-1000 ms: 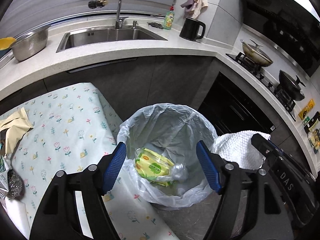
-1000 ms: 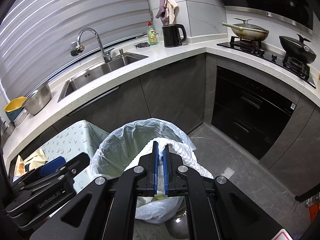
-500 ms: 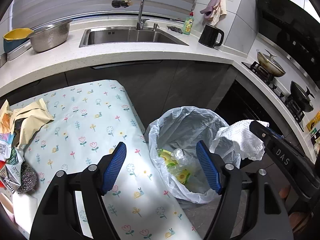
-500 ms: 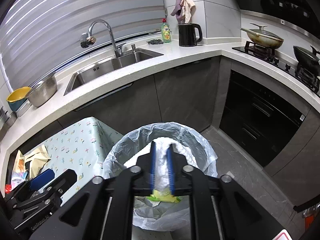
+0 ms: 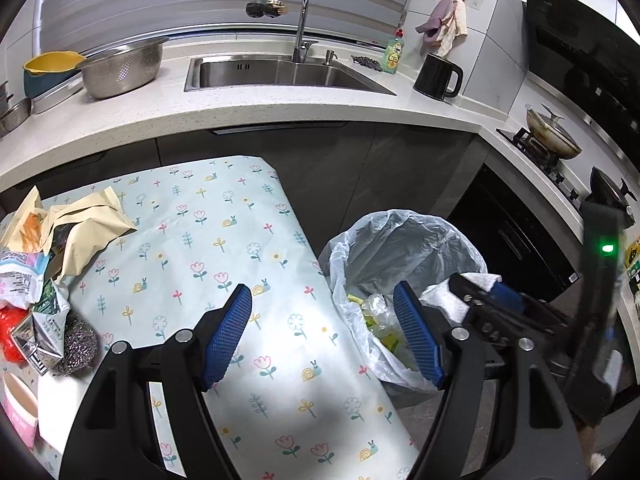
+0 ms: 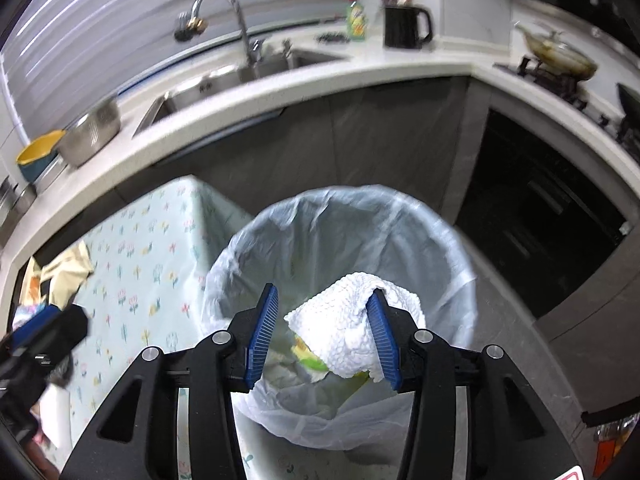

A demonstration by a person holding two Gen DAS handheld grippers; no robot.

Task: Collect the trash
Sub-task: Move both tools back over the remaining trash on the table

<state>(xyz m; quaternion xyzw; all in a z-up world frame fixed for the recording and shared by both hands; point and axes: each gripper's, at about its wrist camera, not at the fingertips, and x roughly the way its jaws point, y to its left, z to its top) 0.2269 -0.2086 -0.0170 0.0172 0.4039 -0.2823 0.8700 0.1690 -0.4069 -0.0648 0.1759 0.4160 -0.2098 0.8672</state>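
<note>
Paper towel (image 6: 348, 332) draped on parted right jaws above bin (image 6: 460, 280); left jaws spread, empty

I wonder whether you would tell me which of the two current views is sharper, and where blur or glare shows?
Left wrist view: sharp; the faucet and floral tablecloth are crisp, with the counter bowed by fisheye. Right wrist view: motion-blurred across the counter and kettle, while the right hand-held gripper and paper towel stay fairly clear; no strong glare in either.

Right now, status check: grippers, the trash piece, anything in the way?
Left gripper open, empty, over the table edge. Right gripper open above the lined bin; white paper towel draped on its right finger. Nothing blocks the drop.
</note>
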